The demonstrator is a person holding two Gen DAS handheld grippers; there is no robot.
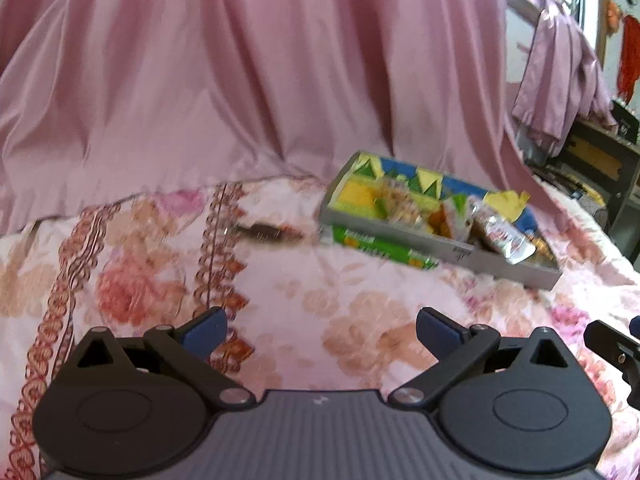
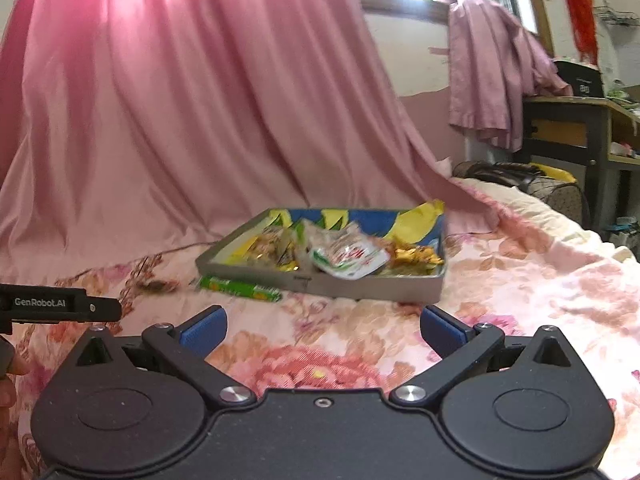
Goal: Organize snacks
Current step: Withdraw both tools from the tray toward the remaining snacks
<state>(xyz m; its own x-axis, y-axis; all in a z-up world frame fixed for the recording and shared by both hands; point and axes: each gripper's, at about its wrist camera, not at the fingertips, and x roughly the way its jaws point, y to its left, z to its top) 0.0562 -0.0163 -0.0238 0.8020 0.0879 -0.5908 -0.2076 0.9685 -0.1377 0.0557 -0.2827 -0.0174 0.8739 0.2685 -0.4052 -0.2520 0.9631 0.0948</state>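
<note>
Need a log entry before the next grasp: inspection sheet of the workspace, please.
Surface: bed with a floral bedspread, wrinkled.
Job's things: grey tray holding several snack packets, among them a white packet and gold-wrapped pieces; a green snack pack lies on the bedspread against the tray's near wall; a brown wrapper lies apart to the tray's left, blurred.
Clutter: nothing seen beyond the two loose snacks.
Grippers: left gripper open, empty, above the bedspread; right gripper open, empty, facing the tray.
Cables: nothing seen.
Surroundings: pink curtain behind the tray; desk and window at right.
</note>
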